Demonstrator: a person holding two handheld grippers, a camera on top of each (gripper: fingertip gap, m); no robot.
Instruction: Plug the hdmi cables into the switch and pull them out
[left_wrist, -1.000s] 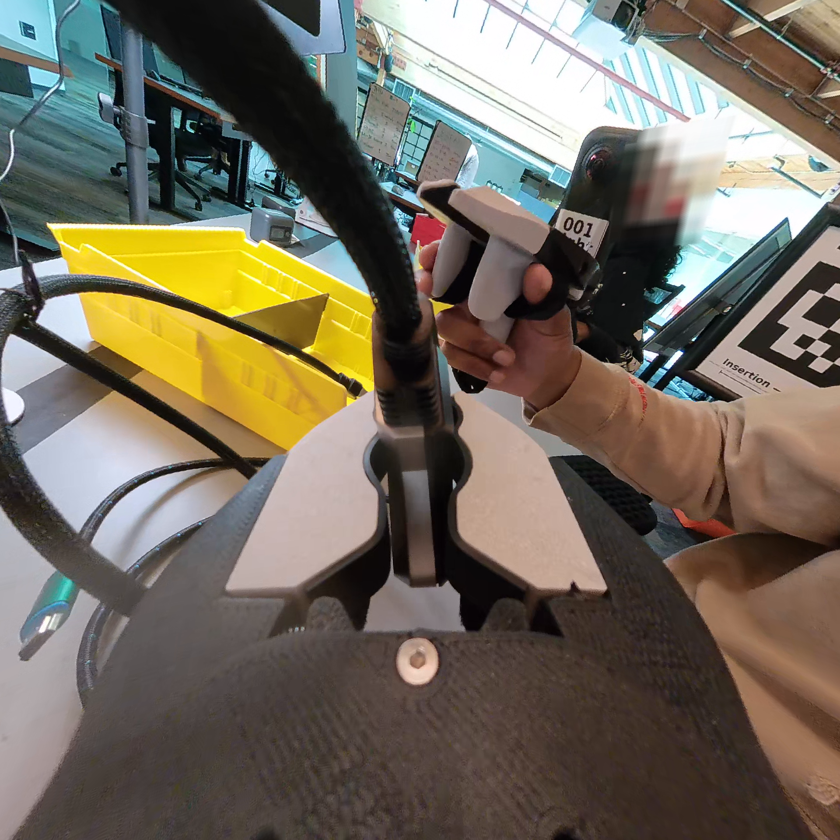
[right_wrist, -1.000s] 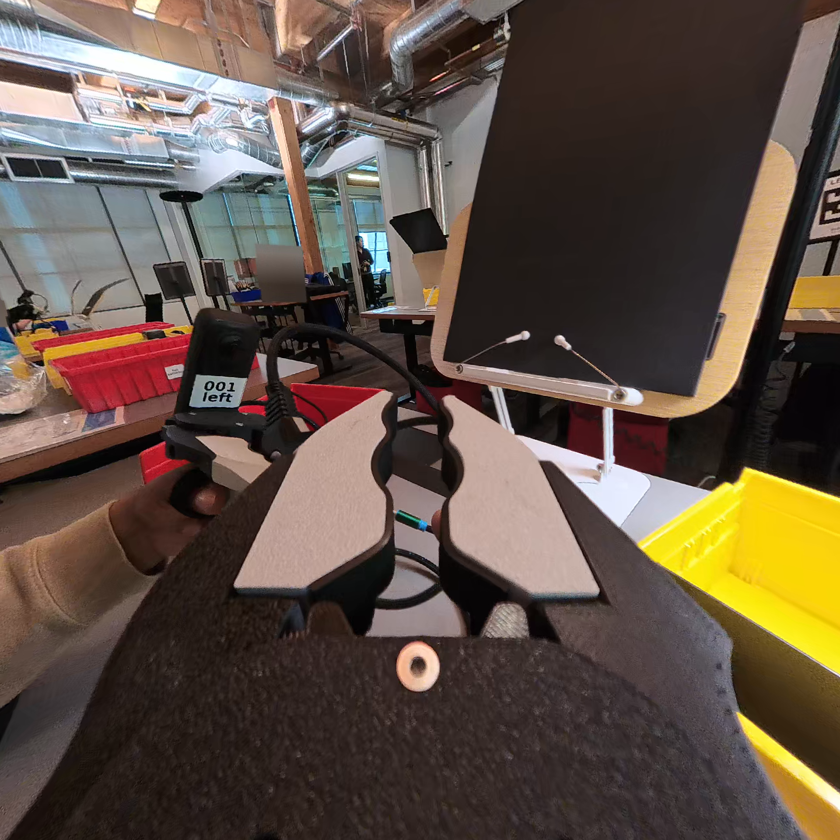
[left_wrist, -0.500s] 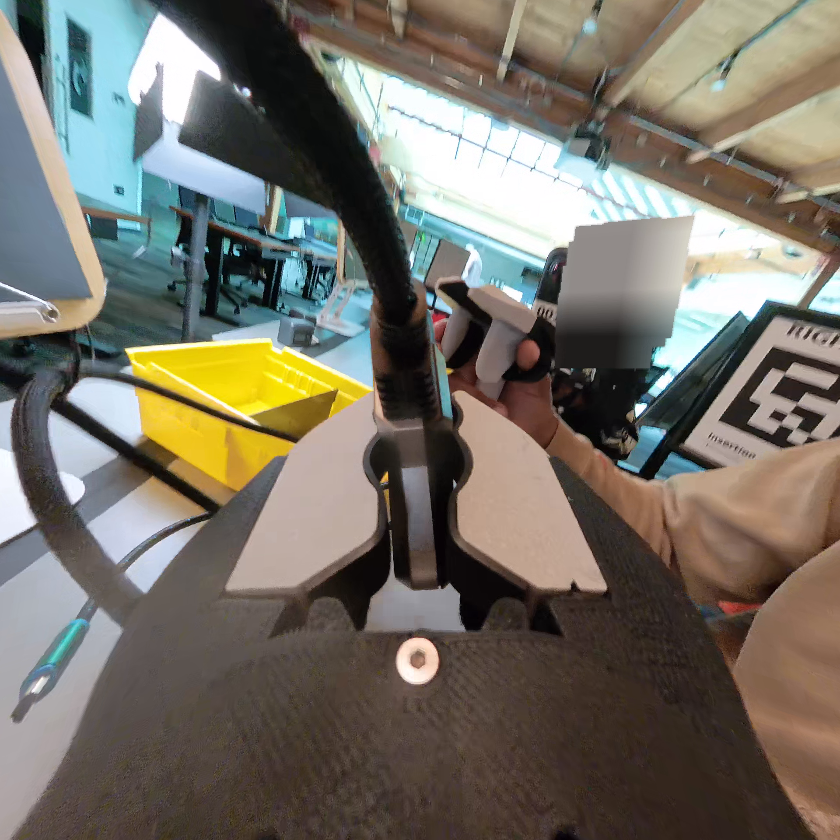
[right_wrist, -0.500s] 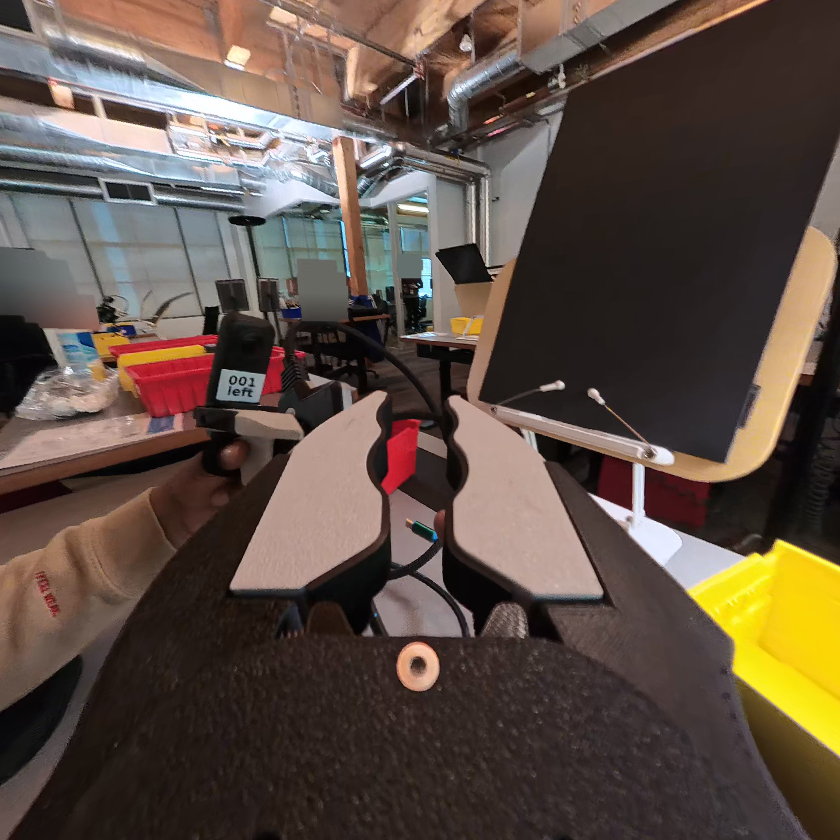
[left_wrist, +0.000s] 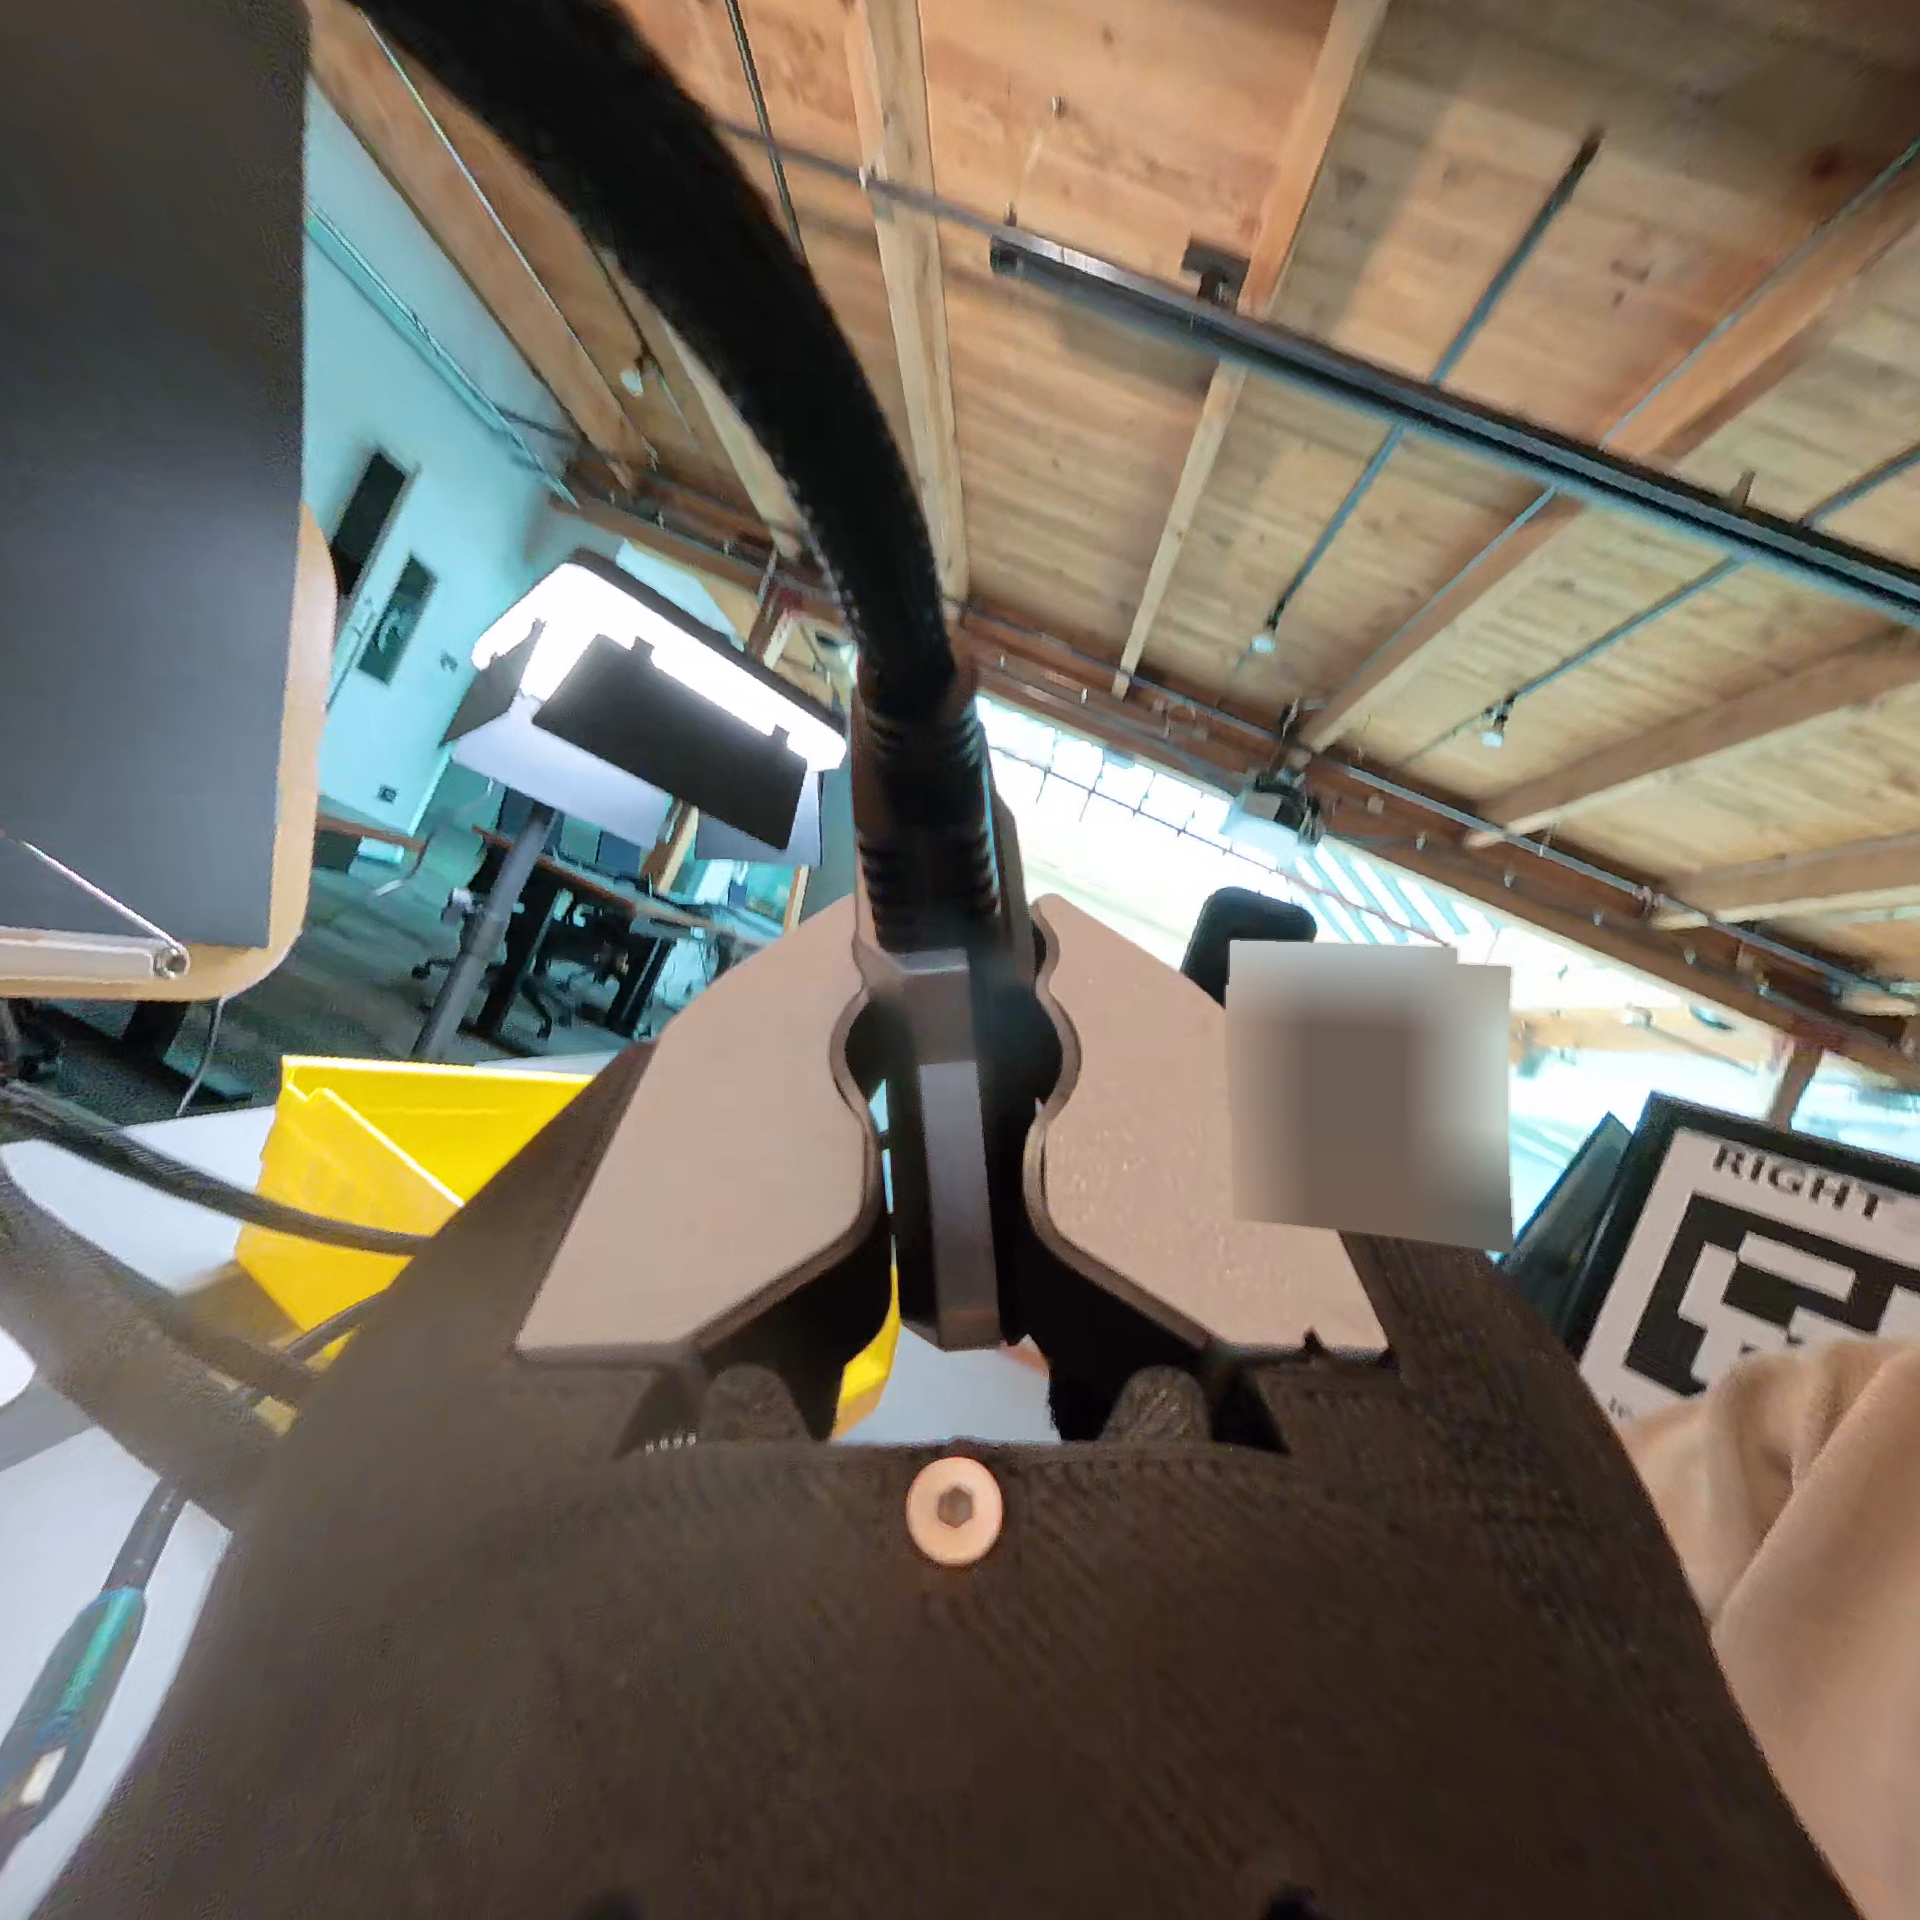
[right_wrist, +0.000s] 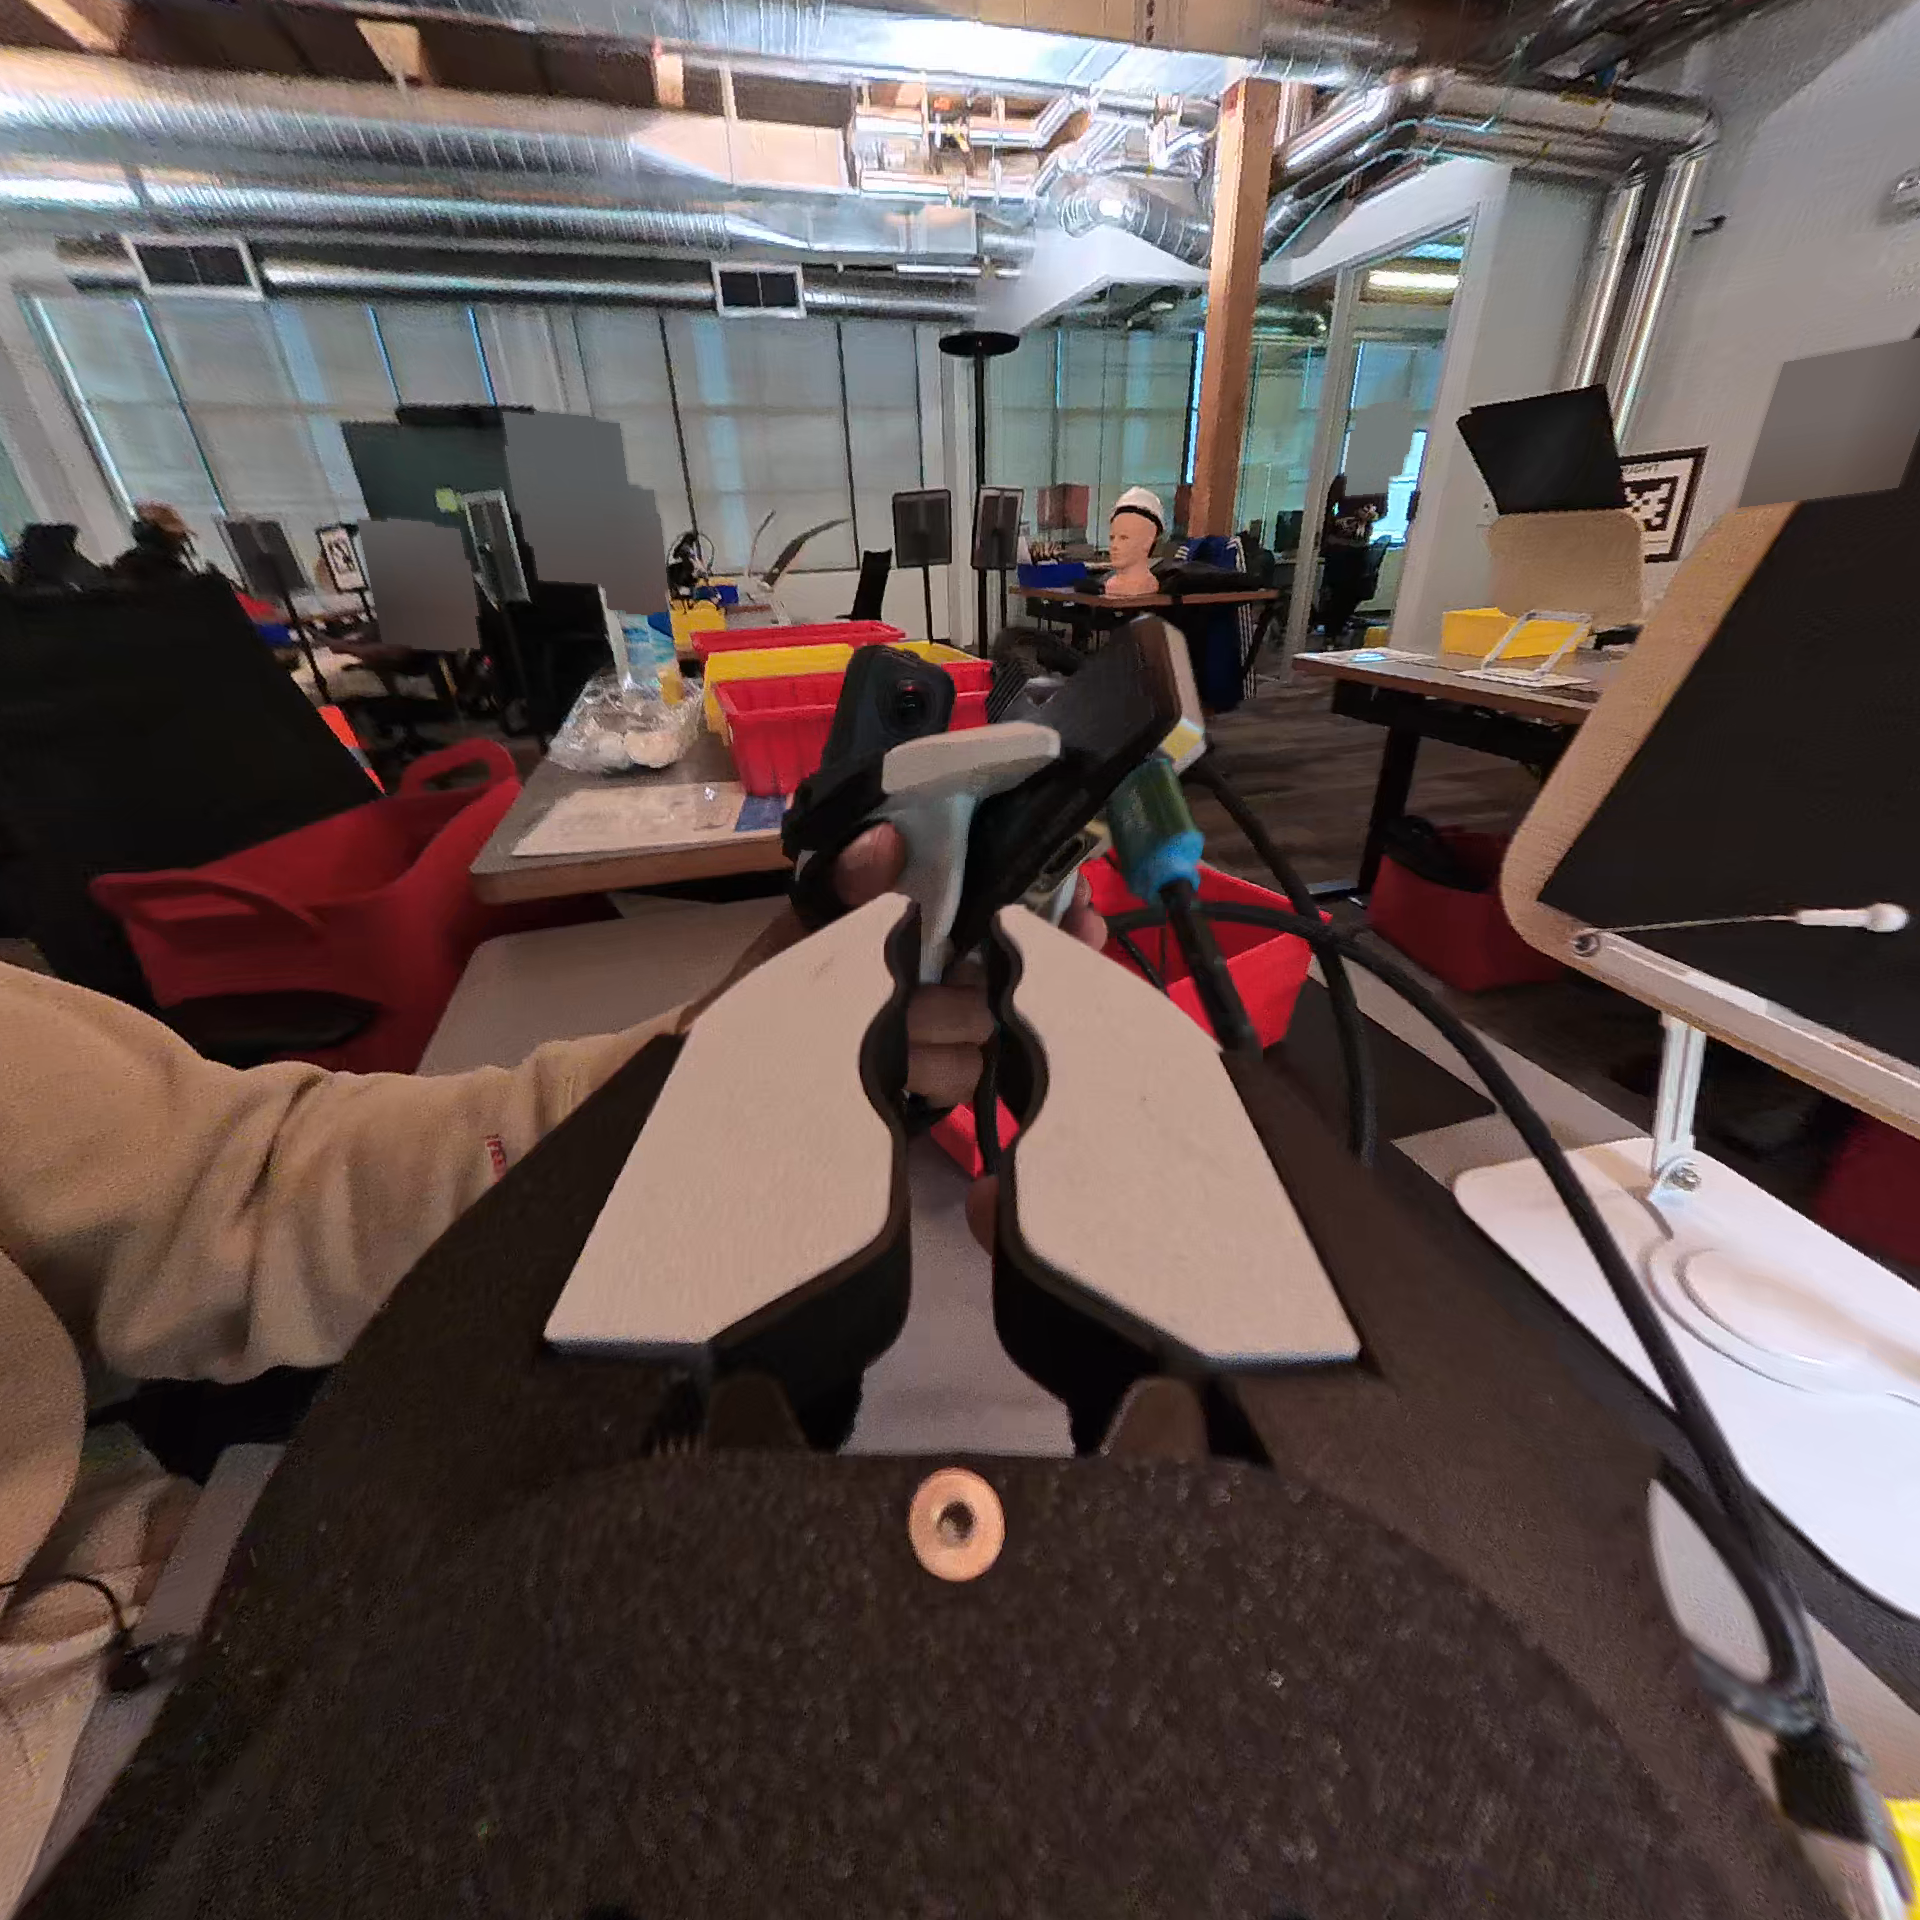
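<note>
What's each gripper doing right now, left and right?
Left gripper: shut on the switch, held edge-on, thick black cable running up from it.
Right gripper: open, holding nothing.

Both views bright, daylit, w/ strong fisheye bending at the edges. Left wrist view: windows (left_wrist: 1143, 821) at frame centre blown out white, glare also on a lit panel (left_wrist: 665, 675) centre-left; wooden ceiling (left_wrist: 1351, 312) upper right evenly lit; braided cable (left_wrist: 665, 208) upper left soft, slightly smeared. Right wrist view: diffuse light from blinds-covered windows (right_wrist: 769, 436) across upper middle; sleeve (right_wrist: 208, 1195) at left edge motion-blurred; soft shadows only, bkgd fairly sharp.
</note>
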